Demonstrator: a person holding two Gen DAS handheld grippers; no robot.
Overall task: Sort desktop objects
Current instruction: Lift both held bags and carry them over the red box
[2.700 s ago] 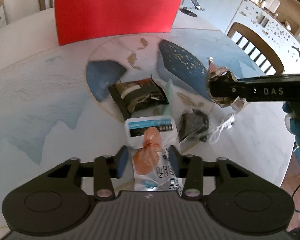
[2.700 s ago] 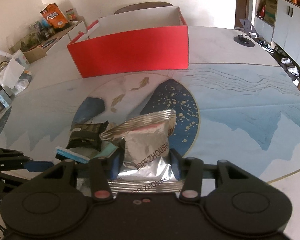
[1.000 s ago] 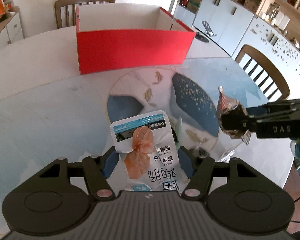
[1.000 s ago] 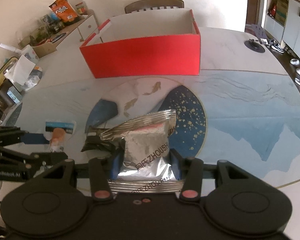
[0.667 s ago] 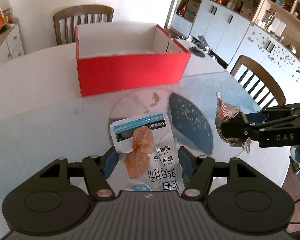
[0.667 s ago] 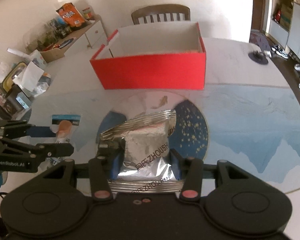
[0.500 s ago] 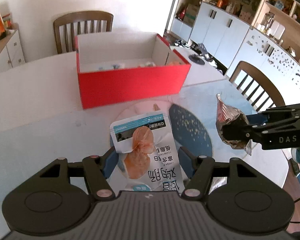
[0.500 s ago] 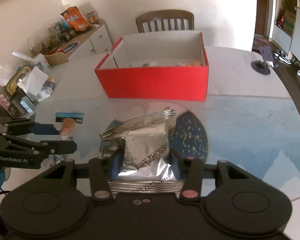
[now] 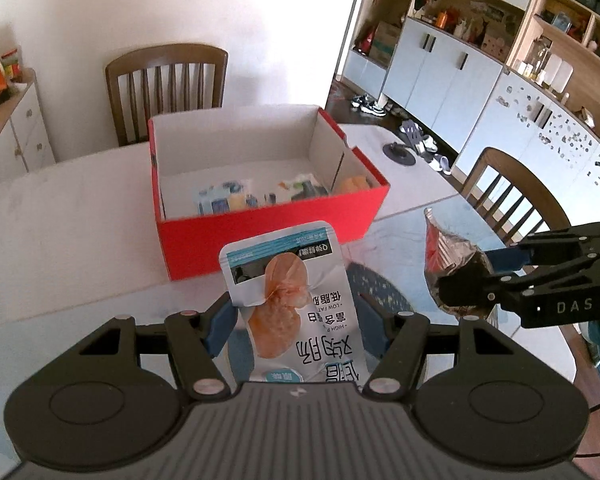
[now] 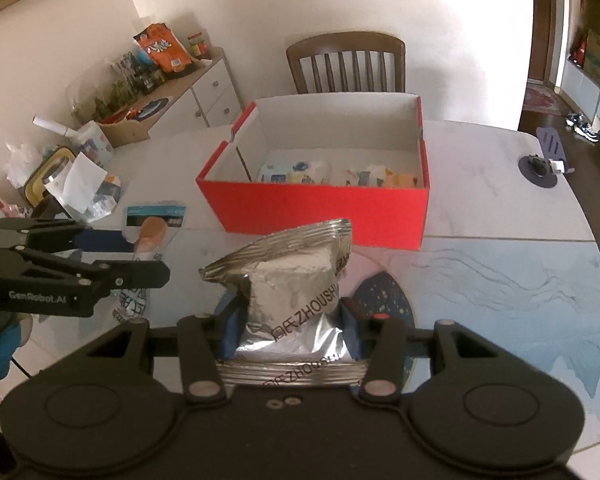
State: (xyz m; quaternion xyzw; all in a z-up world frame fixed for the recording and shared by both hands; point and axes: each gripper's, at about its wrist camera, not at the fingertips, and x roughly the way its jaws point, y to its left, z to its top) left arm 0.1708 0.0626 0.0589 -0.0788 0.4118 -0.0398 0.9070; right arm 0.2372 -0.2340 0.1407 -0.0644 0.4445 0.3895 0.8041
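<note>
So we've got a packet in each hand here, both up off the table just short of the red box (image 9: 268, 236). Our left gripper (image 9: 296, 320) is clamped on the white snack pouch (image 9: 292, 296), and the right gripper (image 10: 288, 328) is pinching the silver foil bag (image 10: 292, 280). Both look light, floppy and a bit slick, so we'd say grab the lower body, not the crimped seal.

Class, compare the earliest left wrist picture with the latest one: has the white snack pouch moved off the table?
Yes. The white snack pouch, clamped in the left gripper, has been lifted off the table and carried toward the red box.
</note>
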